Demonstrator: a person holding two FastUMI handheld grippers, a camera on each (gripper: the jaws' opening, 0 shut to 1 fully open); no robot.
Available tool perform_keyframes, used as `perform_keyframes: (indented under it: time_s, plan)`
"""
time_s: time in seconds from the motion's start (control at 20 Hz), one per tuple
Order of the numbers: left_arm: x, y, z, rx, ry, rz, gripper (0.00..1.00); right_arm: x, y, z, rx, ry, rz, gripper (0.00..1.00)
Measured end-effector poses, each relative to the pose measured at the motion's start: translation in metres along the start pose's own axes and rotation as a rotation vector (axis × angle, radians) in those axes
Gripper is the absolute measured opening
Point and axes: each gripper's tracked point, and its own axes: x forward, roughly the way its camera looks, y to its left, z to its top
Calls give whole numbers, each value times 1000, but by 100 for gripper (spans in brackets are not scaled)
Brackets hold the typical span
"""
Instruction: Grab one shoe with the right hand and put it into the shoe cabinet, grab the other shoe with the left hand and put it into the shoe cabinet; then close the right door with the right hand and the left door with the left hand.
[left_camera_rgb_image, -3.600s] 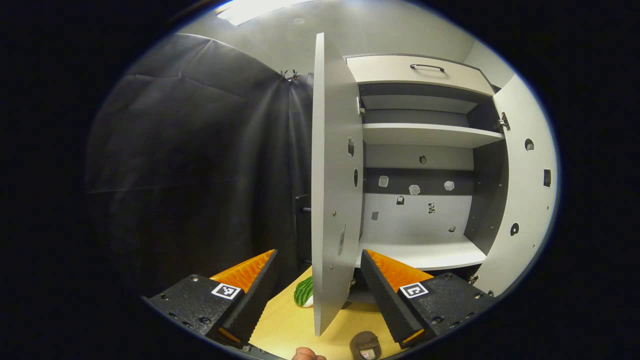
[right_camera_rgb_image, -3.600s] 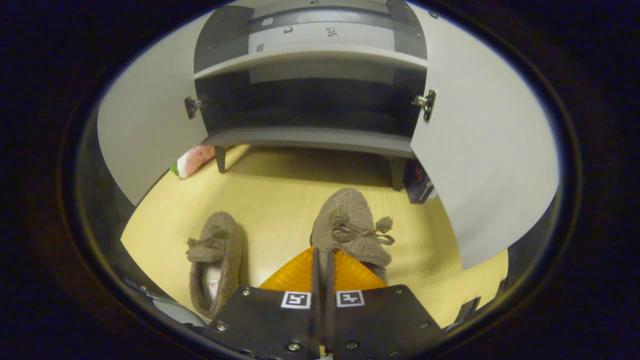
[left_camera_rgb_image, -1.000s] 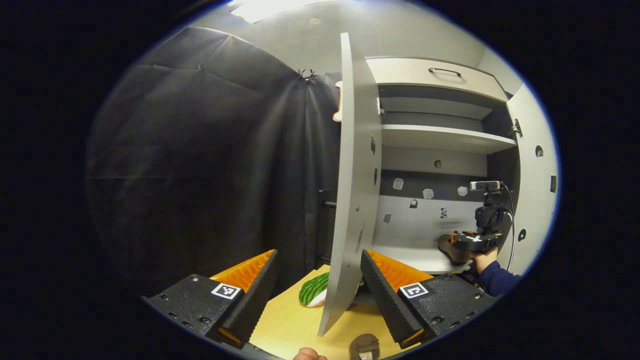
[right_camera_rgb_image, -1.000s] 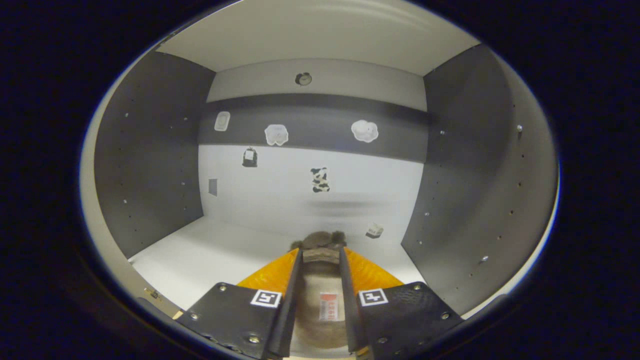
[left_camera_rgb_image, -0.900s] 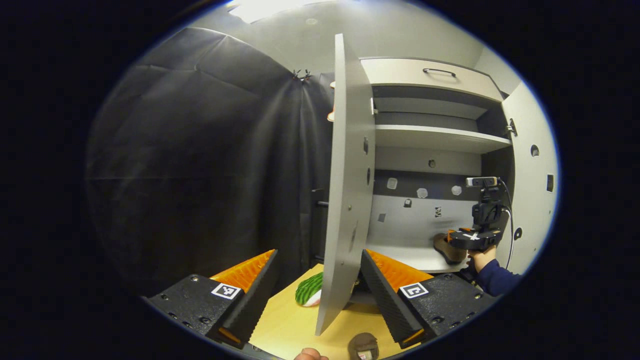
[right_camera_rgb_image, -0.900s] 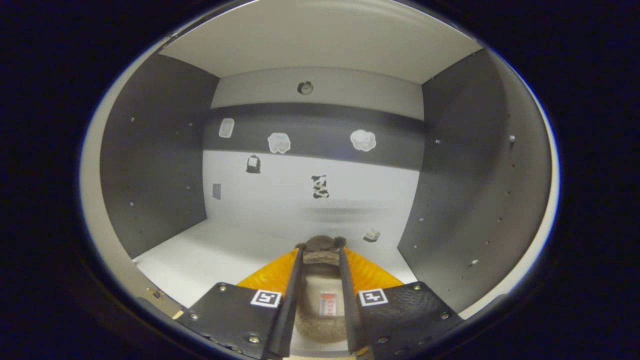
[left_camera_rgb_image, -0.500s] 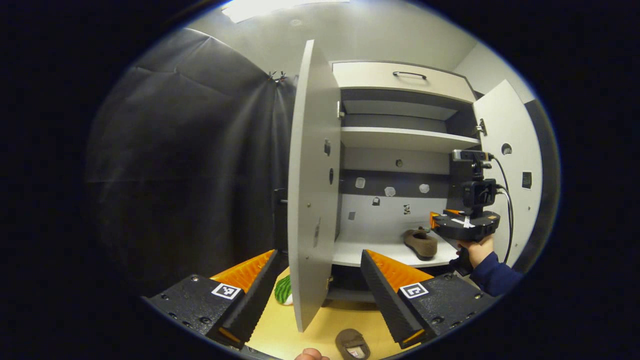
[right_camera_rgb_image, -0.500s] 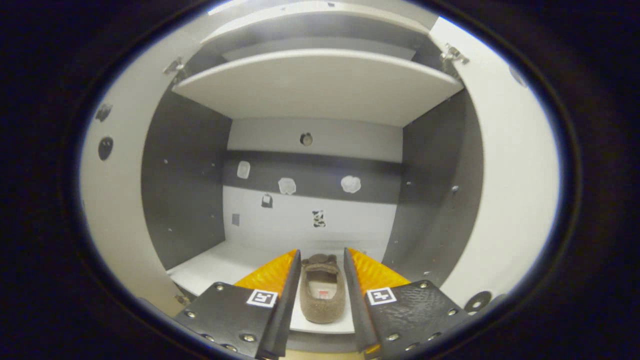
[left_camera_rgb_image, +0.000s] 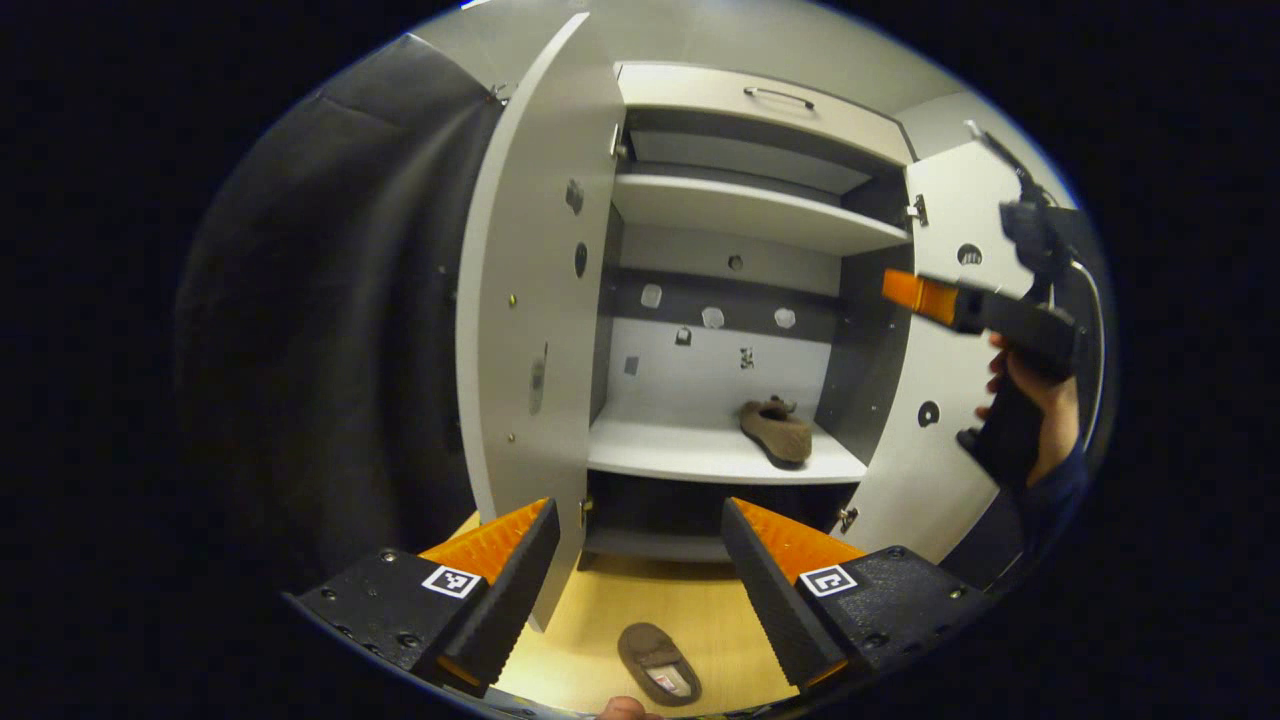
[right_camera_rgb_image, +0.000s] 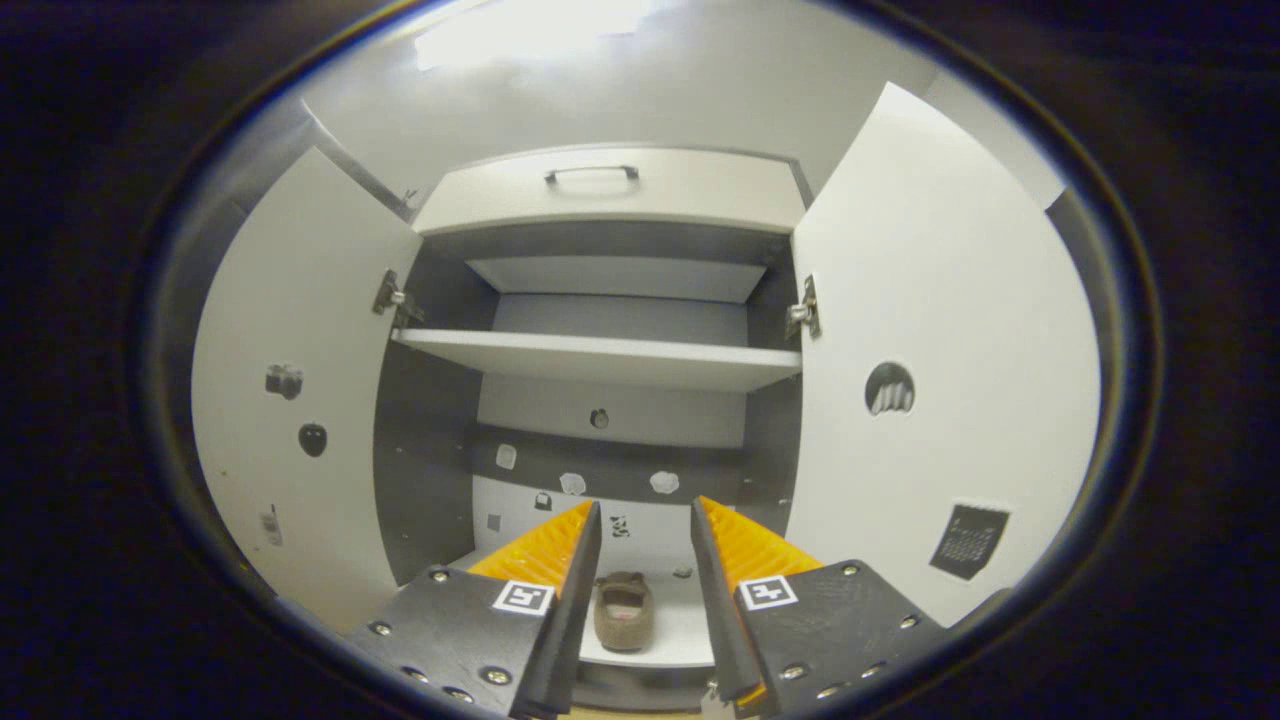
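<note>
Brown and fuzzy, one shoe lies on the lower shelf of the shoe cabinet, toward the shelf's right side, toe pointing to the back wall; in the right gripper view the same shoe appears between that gripper's fingers but well beyond them, untouched. The other shoe rests on the yellow wooden floor in front of the cabinet, its opening facing up. Both doors stand open: the left door and the right door. The left gripper is held above the floor, in front of the cabinet, its fingers spread wide with nothing between them. The right gripper is parted to a moderate gap and holds nothing; in the left gripper view it is seen raised in front of the right door, held by a hand in a dark sleeve.
</note>
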Motion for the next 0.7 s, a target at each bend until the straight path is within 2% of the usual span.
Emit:
perform_keyframes:
  time_s: [0.1, 0.2, 0.35, 0.4, 0.45, 0.5, 0.55, 0.7]
  plan:
    - [13, -3, -36, -2, 105, -35, 100, -17, 1, 18, 10, -27, 6, 53]
    - [28, -5, -82, -12, 217, -61, 100, -31, 2, 30, 14, -42, 10, 60]
    - [45, -1, -147, -8, 379, -86, 100, -49, 2, 40, 10, -52, 10, 63]
    - [49, -2, -167, -24, 434, -103, 96, -53, 1, 42, 11, -52, 5, 59]
    - [47, -1, -187, -40, 492, -107, 94, -56, -1, 42, 11, -50, -1, 59]
    - [46, 1, -207, -54, 550, -112, 94, -60, -3, 42, 10, -46, -5, 70]
    - [45, 4, -222, -61, 610, -117, 94, -63, -7, 42, 7, -42, -15, 73]
    - [39, 11, -276, -80, 768, -133, 93, -71, -22, 43, -16, -35, -54, 72]
